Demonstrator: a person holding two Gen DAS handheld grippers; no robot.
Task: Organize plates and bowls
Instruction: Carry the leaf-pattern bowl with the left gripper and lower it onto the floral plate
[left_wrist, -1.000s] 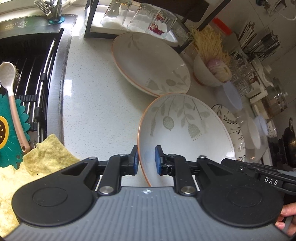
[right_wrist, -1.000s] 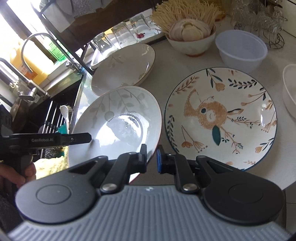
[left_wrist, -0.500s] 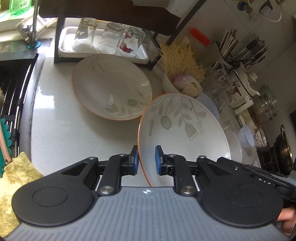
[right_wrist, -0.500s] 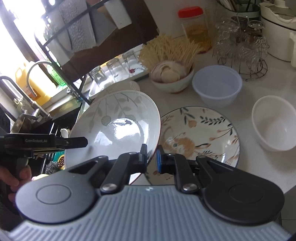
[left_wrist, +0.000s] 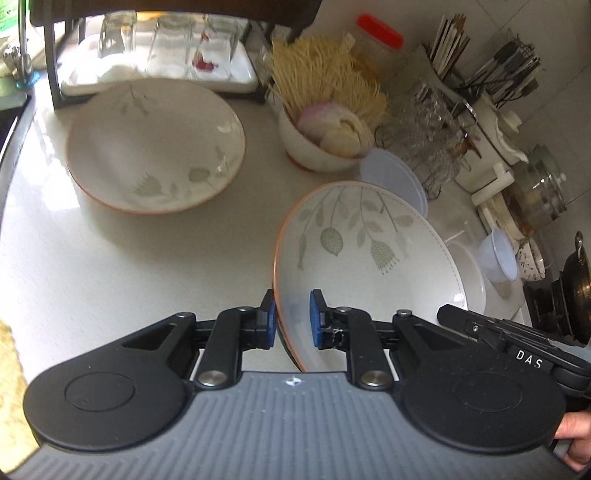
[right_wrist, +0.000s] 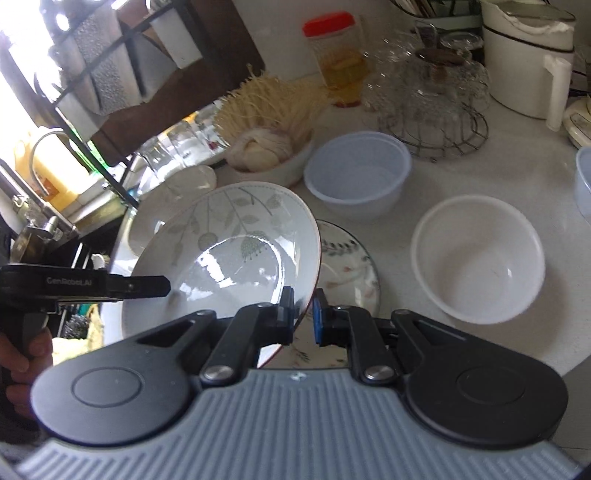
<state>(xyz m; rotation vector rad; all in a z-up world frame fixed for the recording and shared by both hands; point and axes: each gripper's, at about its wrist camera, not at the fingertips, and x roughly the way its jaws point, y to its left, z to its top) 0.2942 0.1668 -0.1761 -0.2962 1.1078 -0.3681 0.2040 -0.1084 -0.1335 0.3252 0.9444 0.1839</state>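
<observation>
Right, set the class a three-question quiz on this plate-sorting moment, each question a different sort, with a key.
1. True or false: only the left gripper clamps the raised leaf-patterned white ceramic plate.
2. Where does the matching second leaf plate lie? A) on the white counter before the dark glass rack; B) inside the sink; C) in a plain bowl.
3. Fill in: the right gripper grips the raised plate by its ____.
Key: 1 false; 2 A; 3 rim.
</observation>
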